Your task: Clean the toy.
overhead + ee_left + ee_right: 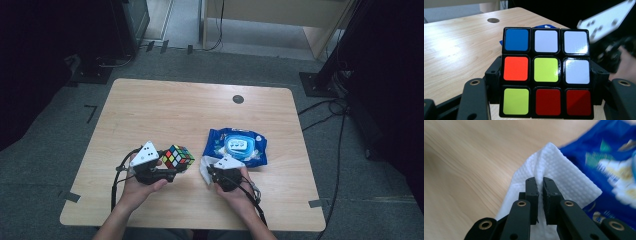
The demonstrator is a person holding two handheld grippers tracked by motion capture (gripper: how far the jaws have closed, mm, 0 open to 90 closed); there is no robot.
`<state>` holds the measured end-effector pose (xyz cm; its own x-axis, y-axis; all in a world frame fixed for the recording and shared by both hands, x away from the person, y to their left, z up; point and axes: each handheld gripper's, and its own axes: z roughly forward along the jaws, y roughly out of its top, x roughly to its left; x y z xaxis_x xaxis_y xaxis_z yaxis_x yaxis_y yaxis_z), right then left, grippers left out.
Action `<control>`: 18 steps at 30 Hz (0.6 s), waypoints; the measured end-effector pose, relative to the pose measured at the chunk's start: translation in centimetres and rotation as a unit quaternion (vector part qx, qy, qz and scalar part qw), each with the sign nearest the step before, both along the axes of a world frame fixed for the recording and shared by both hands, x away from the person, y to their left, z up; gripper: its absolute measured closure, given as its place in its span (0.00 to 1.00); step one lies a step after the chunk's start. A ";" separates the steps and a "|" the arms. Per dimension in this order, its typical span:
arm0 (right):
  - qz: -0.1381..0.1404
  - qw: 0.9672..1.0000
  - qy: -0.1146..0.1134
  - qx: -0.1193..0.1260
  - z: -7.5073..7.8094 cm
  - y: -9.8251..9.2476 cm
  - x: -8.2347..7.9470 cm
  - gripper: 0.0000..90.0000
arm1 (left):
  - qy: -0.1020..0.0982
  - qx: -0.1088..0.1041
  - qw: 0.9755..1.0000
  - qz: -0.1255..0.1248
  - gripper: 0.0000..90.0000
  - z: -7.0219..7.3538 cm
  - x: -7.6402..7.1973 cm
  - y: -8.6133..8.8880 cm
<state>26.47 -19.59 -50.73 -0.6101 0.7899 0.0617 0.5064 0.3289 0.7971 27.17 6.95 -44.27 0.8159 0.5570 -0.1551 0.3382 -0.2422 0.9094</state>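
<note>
Grey carpet surrounds a pale wooden table (150, 105). Left claw (172, 172) grips a puzzle cube (178, 156) between its jaws, lifted off the wood; blue, white, orange, yellow and red squares face its camera. Right claw (540, 185) has its jaws pressed together, pinching a fold of white wet wipe (559, 170). Just beyond that claw lies the blue wipes packet (235, 146), touching the wipe.

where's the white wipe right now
In the high view the white wipe sits right of centre, pinched by the right hand-held gripper beside the blue wipes pack.
</note>
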 end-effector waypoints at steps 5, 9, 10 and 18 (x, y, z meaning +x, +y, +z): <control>0.020 0.994 -0.065 0.090 4.9 -0.5 -1.4 0.94 | -0.011 0.007 1.000 -0.016 0.38 -0.5 -0.2 -0.6; 0.039 0.983 -0.105 0.144 8.1 -0.3 -3.0 0.94 | -0.021 0.024 0.999 -0.031 0.38 -0.8 -0.6 -1.4; 0.047 0.980 -0.109 0.159 8.4 -0.3 -3.2 0.94 | -0.025 0.029 0.999 -0.035 0.38 -0.9 -0.8 -1.6; 0.106 0.973 -0.102 0.176 9.1 1.0 -4.2 0.94 | -0.044 0.034 0.997 -0.061 0.38 -1.0 -1.8 -2.9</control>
<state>22.31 -18.58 -41.61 -0.7854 0.5963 0.1661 0.2756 0.0966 0.9564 25.40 4.08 -45.24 0.8869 0.4597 -0.0454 0.2221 -0.3384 0.9144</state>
